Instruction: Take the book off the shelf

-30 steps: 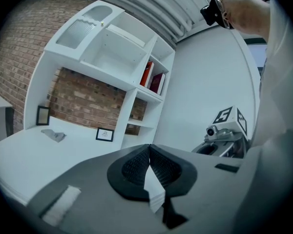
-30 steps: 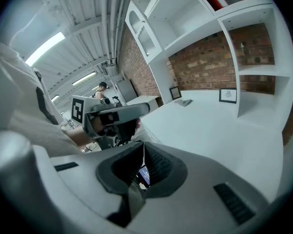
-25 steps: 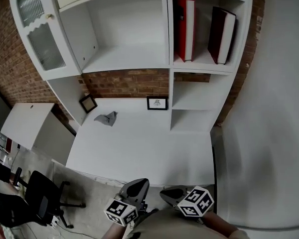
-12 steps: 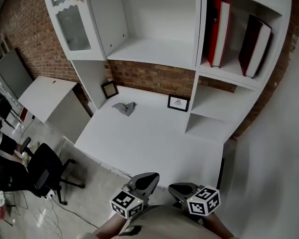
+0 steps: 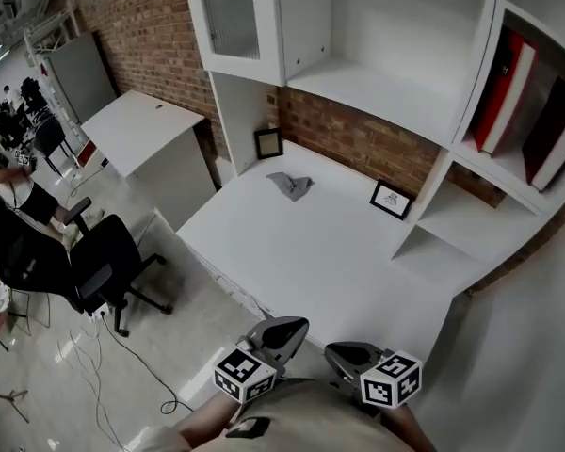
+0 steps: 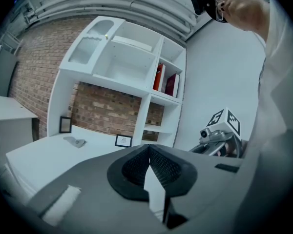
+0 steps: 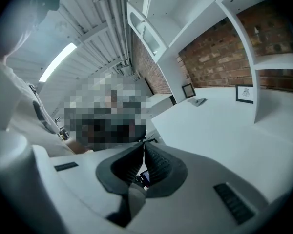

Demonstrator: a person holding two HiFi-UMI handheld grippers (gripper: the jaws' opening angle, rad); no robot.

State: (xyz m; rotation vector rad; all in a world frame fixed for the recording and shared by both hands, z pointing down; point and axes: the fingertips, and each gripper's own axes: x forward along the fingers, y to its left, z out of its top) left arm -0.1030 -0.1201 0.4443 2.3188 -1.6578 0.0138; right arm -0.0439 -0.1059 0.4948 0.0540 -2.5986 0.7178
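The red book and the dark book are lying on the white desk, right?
No. The red book and the dark book stand leaning on the shelf, above the white desk, not on it. The head view shows it.

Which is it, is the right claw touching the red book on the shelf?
Apart. The head view shows the right claw low at the desk's near edge and the red book up in the shelf unit, with the desk top between them.
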